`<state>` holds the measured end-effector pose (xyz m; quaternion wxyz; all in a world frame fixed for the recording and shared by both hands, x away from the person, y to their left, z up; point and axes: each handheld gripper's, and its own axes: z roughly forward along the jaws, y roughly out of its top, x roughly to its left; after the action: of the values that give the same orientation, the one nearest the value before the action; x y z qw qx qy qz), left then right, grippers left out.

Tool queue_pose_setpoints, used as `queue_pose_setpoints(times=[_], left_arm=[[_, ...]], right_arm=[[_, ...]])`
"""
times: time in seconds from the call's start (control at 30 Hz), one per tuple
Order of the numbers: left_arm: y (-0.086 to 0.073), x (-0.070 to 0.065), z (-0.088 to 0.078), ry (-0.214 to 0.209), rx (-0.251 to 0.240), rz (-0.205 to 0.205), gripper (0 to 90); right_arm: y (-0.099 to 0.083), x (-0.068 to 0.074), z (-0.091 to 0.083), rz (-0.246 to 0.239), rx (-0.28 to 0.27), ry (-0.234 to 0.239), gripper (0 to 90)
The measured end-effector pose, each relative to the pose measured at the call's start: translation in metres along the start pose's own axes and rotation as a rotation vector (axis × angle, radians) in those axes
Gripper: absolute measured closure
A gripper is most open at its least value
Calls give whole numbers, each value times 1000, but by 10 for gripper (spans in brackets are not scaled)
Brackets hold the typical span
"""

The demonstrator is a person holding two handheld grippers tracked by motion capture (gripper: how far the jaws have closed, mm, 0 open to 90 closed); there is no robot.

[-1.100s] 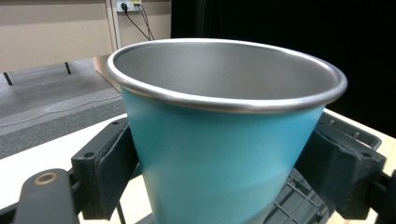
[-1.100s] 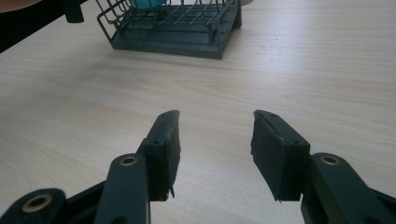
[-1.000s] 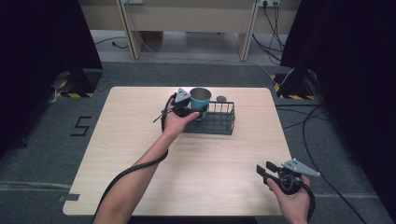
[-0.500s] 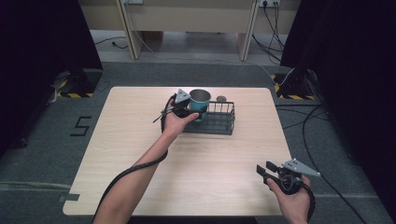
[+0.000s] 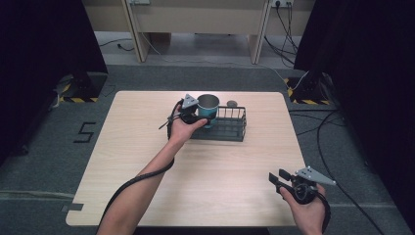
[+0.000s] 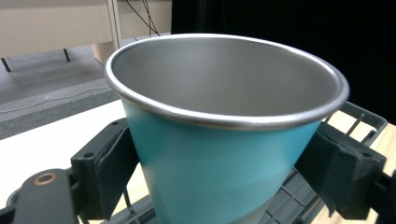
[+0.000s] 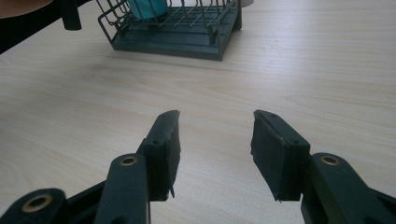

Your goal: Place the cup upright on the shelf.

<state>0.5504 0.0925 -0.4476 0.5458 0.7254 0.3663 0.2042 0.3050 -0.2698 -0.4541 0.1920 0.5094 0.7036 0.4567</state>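
Note:
A teal metal cup (image 5: 208, 106) with a bare steel inside stands upright at the left end of a dark wire rack (image 5: 226, 128). My left gripper (image 5: 195, 115) is shut on it. In the left gripper view the two black pads press the cup (image 6: 219, 163) from both sides, with the rack (image 6: 362, 119) below. My right gripper (image 5: 277, 177) is open and holds nothing, low over the table's front right part. Through its jaws (image 7: 215, 140) I see the rack (image 7: 177, 39) and the cup's lower part (image 7: 147, 8) behind the wires. Whether the cup rests on the rack floor I cannot tell.
The rack stands at the back middle of a light wooden table (image 5: 147, 161). A small grey round object (image 5: 232, 103) lies just behind the rack. Cables run over the floor at the right, and black curtains close both sides.

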Motion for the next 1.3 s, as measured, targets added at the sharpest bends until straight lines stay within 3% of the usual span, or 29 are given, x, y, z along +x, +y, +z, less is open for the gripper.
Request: queue_pose_setpoints(times=[0.27, 0.87, 1.3], left_arm=[[-1, -1, -4, -2, 16, 15, 138], [-4, 1, -13, -19, -33, 3, 140], [-2, -2, -26, -20, -41, 13, 140]], right_arm=[[0, 0, 0, -2, 2, 0, 522], [0, 0, 0, -12, 0, 0, 522], [1, 2, 1, -12, 3, 4, 522]])
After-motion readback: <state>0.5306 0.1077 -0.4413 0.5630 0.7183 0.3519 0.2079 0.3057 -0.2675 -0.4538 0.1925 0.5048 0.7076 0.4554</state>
